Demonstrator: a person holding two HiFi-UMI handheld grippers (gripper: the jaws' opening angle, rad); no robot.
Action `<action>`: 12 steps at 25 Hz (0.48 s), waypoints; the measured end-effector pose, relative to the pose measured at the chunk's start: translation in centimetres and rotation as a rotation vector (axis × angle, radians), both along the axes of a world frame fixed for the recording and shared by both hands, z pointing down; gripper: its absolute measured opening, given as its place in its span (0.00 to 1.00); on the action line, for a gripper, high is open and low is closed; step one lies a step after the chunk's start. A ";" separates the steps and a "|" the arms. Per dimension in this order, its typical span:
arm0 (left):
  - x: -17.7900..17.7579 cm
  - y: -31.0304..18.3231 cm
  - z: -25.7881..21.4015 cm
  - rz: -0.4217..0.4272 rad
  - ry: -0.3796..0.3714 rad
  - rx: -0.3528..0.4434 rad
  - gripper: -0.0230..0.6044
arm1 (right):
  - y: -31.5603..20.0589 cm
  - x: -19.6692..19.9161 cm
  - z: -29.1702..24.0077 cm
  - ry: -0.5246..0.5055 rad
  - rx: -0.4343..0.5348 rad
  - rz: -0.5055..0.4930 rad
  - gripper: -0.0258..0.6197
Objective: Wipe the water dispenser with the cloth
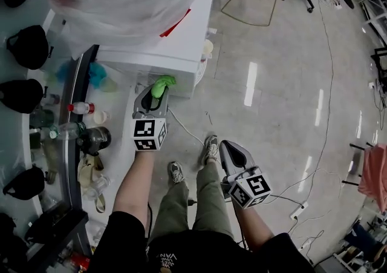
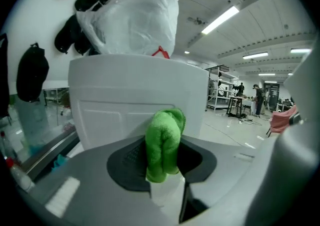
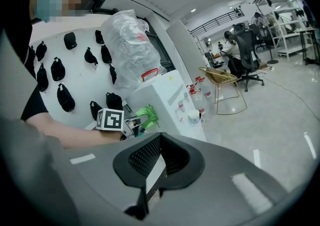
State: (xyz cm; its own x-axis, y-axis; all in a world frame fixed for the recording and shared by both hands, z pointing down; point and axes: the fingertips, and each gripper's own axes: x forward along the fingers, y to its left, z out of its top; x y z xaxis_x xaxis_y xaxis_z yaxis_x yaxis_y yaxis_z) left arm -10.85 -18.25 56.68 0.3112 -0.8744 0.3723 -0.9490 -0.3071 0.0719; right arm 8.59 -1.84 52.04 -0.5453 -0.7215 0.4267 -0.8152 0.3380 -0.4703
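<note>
The left gripper (image 1: 156, 91) is clamping the folded green cloth (image 2: 164, 142). The wad is standing proud of the jaws, its long axis running along them and its free end pointing at 12 o'clock toward the white dispenser (image 1: 175, 48) panel; contact cannot be confirmed. The right gripper (image 3: 156, 164) is hanging idle at 4 o'clock, jaws together, holding nothing. Recommended: press the protruding fold flat against the panel, keeping the jaw tips clear of it, and sweep in overlapping strokes without slackening the grip.
</note>
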 end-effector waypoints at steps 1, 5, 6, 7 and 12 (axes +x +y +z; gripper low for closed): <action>-1.4 -0.2 -0.1 -0.018 -0.012 0.004 0.23 | -0.2 -0.4 -0.1 -0.005 0.004 -0.006 0.05; -6.7 -1.3 -0.3 -0.077 -0.063 0.022 0.23 | -1.0 -2.0 -0.7 -0.039 0.024 -0.025 0.05; -7.9 -1.6 -0.3 -0.090 -0.074 0.024 0.23 | -1.1 -2.3 -0.7 -0.034 0.026 -0.033 0.05; -9.1 -1.8 -0.3 -0.104 -0.083 0.024 0.24 | -1.1 -2.6 -0.6 -0.027 0.026 -0.041 0.05; -15.2 -2.6 -0.2 -0.232 -0.079 0.008 0.23 | -0.8 -4.0 -0.6 -0.052 0.021 -0.062 0.05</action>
State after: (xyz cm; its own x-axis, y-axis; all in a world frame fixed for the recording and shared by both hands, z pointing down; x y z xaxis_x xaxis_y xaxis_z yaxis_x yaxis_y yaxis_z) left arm -26.08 -20.89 56.45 0.0719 -0.9219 0.3806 -0.9967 -0.0804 -0.0066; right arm 4.59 -2.63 51.43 -0.6106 -0.6939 0.3818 -0.7669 0.3976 -0.5038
